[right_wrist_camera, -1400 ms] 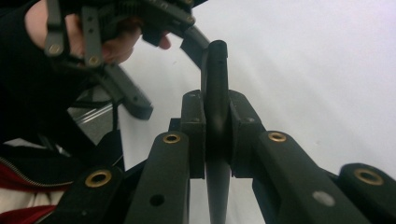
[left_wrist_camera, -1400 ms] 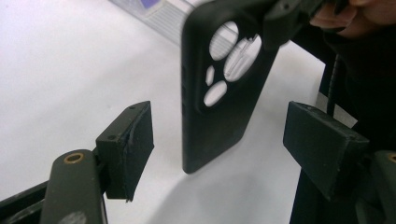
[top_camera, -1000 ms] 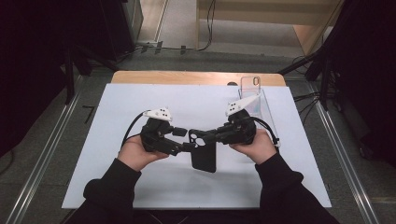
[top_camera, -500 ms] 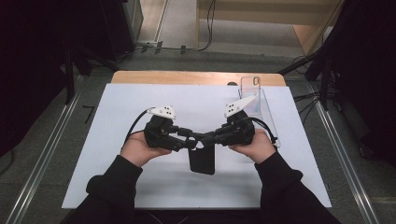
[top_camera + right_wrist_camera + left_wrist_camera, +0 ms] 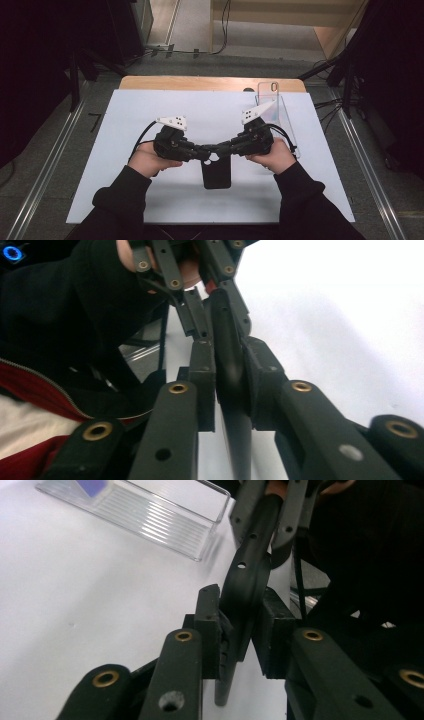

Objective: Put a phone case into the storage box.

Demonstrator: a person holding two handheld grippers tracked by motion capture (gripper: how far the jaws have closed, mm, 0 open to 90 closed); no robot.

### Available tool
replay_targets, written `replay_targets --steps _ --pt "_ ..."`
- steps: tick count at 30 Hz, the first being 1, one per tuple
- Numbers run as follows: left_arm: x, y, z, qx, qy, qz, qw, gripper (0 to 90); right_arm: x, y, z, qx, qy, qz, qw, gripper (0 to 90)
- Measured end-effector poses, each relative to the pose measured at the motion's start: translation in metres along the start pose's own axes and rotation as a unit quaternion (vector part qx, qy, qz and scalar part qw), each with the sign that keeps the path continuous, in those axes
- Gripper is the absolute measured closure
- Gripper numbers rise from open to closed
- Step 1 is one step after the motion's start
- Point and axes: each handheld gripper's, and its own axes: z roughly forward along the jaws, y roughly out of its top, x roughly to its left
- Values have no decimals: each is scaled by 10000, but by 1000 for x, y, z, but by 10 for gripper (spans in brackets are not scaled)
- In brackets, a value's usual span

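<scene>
In the high view, the left tool [image 5: 200, 151] and right tool [image 5: 223, 148] meet at the top edge of a black phone case [image 5: 217, 172], at the centre of the white surface [image 5: 125, 110]; a clear case [image 5: 274, 107] lies at two o'clock. In the left gripper view, the left tool [image 5: 239, 630], its jaws having just been closing, clamps the case's [image 5: 247, 580] edge. In the right gripper view, the right tool [image 5: 231, 390] pinches it [image 5: 226, 340] too.

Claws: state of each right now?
Left claw: just closing, pads now on the black phone case.
Right claw: shut on the same case.
</scene>
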Motion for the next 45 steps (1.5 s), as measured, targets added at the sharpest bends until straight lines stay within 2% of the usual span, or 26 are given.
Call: replay_targets --steps 4,5,8,10,13,18,20,22,24,26,30,33,35,41,43,45 --pt "-1 1 -2 -29 -42 -84 10000 769 -1 0 -2 -117 -23 67 9999 685" --pt "-1 1 -3 -11 -49 -126 9999 770 0 0 -2 -126 -74 61 9999 635" --pt "0 0 -7 -36 65 -184 9998 769 3 0 -3 -387 -292 -42 9988 464" --pt "1 -1 -12 -106 133 -271 9995 769 5 0 -3 -455 -536 -59 9975 374" --pt "2 -1 -19 -186 337 -403 9984 768 6 0 -3 -579 -669 -74 9961 324" --pt "2 1 -26 -222 817 -689 9940 768 7 -2 1 -696 -1022 -51 9923 230" --pt "2 1 -28 -227 995 -855 9911 767 7 -4 4 -790 -1025 -111 9915 188" --pt "2 2 -28 -214 1121 -927 9891 767 7 -5 7 -929 -1094 -121 9896 114" --pt "2 2 -28 -219 1206 -1000 9874 767 7 -5 9 -922 -1303 -45 9872 0" --pt "2 3 -29 -219 1328 -1072 9851 767 7 -5 11 -805 -1540 61 9848 0" --pt "-1 5 -28 -202 1518 -1136 9817 766 9 -7 17 -755 -1677 174 9828 0" --pt "-2 6 -27 -190 1510 -1198 9811 765 12 -8 21 -793 -1805 200 9802 0" --pt "-2 7 -27 -210 1582 -1229 9795 765 14 -8 24 -816 -1943 278 9772 0" --pt "-5 9 -28 -323 1795 -1454 9724 765 22 -9 33 -996 -2236 439 9686 0" --pt "-5 9 -28 -338 1828 -1486 9713 765 25 -9 37 -1017 -2380 459 9648 0" --pt "-6 9 -27 -353 1836 -1415 9721 765 27 -10 41 -1027 -2458 469 9627 0"
